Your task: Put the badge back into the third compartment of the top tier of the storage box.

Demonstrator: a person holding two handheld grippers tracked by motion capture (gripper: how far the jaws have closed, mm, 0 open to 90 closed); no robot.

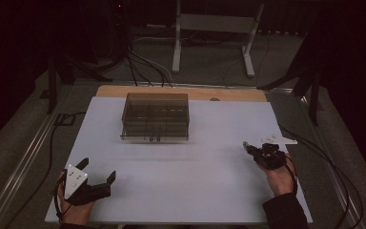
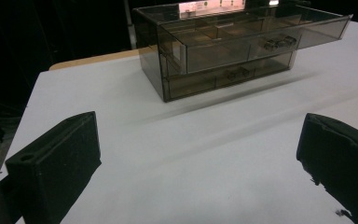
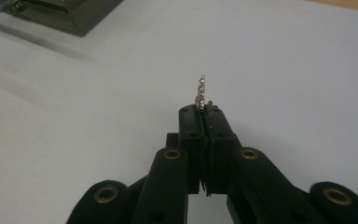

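White rectangular tabletop [image 1: 181,191] is set in a dark room w/ cables on the floor. Smoked-transparent plastic drawer box [image 1: 156,117] is seen at far centre, top drawer pulled out, fwd-left of the right gripper [image 1: 247,146], which is nearer. Small silvery chain-like piece [image 3: 200,91] is pinched in its closed jaws, long axis pointing out past the tips. Left gripper [image 1: 97,171] is held wide, empty.

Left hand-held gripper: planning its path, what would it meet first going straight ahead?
Probably the smoky drawer box; bare white table lies before the open left hand-held gripper.
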